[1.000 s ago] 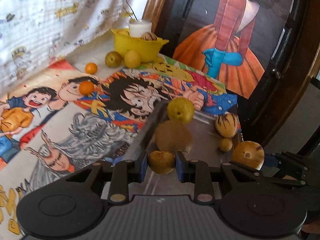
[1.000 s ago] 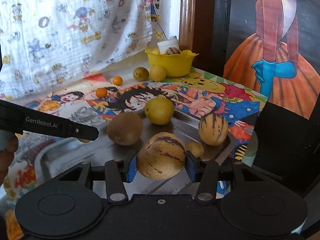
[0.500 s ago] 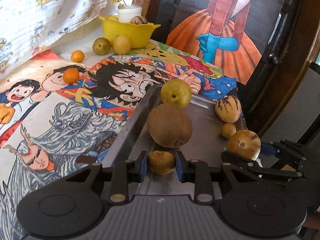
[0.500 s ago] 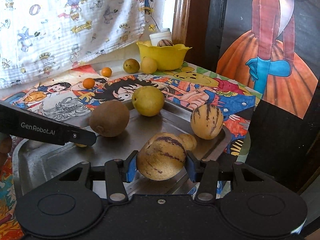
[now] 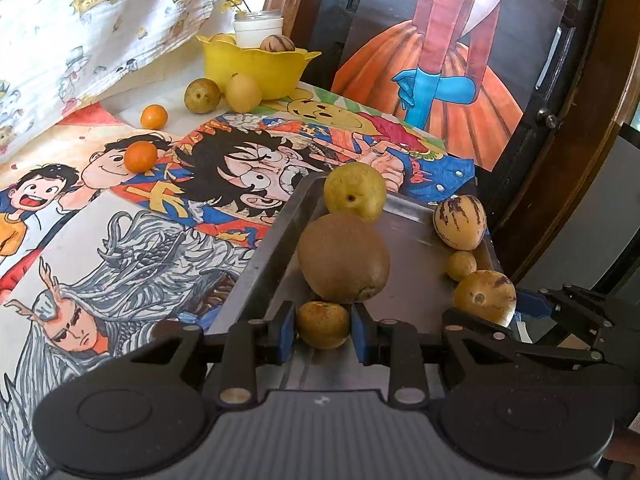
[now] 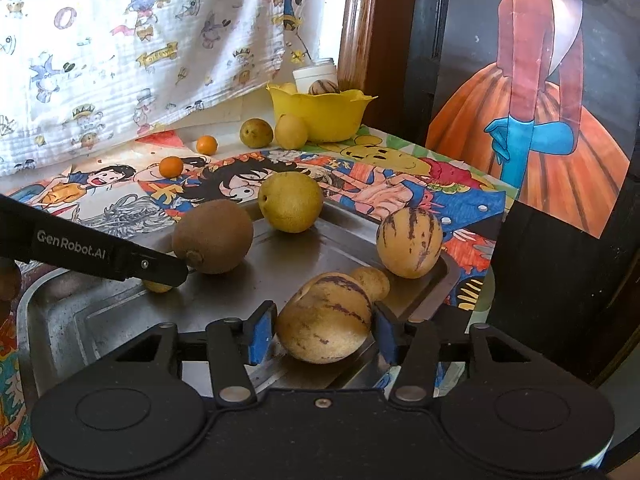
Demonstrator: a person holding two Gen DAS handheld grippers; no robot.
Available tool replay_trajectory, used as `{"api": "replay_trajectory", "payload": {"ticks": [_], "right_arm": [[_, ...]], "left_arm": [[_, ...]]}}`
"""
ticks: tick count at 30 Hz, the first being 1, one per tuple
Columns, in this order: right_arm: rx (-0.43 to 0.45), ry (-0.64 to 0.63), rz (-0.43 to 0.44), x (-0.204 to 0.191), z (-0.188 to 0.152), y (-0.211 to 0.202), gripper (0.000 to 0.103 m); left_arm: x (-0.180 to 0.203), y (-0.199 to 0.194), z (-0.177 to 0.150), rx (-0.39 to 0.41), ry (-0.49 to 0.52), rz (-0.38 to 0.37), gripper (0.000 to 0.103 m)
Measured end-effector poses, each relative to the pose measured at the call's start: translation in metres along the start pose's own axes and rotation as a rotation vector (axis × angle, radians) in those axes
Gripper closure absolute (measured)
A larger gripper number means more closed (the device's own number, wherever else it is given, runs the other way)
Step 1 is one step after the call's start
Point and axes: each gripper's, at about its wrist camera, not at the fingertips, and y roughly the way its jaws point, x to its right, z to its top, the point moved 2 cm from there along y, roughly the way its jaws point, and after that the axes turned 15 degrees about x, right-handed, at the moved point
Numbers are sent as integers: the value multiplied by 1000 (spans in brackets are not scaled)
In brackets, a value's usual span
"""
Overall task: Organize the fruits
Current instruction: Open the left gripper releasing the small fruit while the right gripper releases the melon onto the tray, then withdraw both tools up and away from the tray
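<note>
A metal tray (image 5: 404, 216) (image 6: 328, 248) lies on a cartoon-print cloth. On it sit a brown kiwi (image 5: 344, 258) (image 6: 214, 236), a yellow-green pear (image 5: 354, 191) (image 6: 290, 202), a striped pepino melon (image 5: 460, 222) (image 6: 410, 242) and a small yellow fruit (image 5: 461, 265). My left gripper (image 5: 324, 326) is shut on a small brownish-yellow fruit (image 5: 323, 324) just above the tray, right before the kiwi. My right gripper (image 6: 322, 330) has its jaws slightly apart around a second striped pepino melon (image 6: 326, 316) (image 5: 484, 296) resting on the tray.
A yellow bowl (image 5: 258, 66) (image 6: 324, 114) with fruit and a white jar stands at the back. Two yellowish fruits (image 5: 202, 96) (image 5: 243, 92) and two small oranges (image 5: 154, 117) (image 5: 140, 156) lie on the cloth. A curtain hangs left; a dark painted door is right.
Both grippers moved down and forward over the tray. The right jaws have opened a little, and the striped melon now rests on the tray.
</note>
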Motion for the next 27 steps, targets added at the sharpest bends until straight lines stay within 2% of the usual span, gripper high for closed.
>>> {"api": "replay_trajectory", "payload": {"ticks": [2,4,5,8,12,16,19,21,27], "right_arm": [[1,8,-4,1,0,-3,44],[3,17,-7,0,1,-8,40],[6,22,-9,-1,2,-12,39],[18,45,-17,-5,5,-27,30],[43,94,-36,-14,9,-50,17],[50,130,-37,-27,9,-72,6],[53,151,-36,-36,9,-87,1],[52,163,-36,-42,10,-97,1],[14,191,-33,-58,11,-117,1]], "left_arm": [[-3,-2,2,-2,-16,0,64],[-5,-5,4,2,-31,4,50],[-6,-7,5,7,-37,4,46],[-9,-15,9,25,-47,9,42],[-14,-33,12,56,-60,20,28],[-21,-56,12,92,-41,43,15],[-28,-76,11,116,-13,67,5],[-33,-89,9,127,7,78,1],[-43,-123,-2,134,75,102,1]]}}
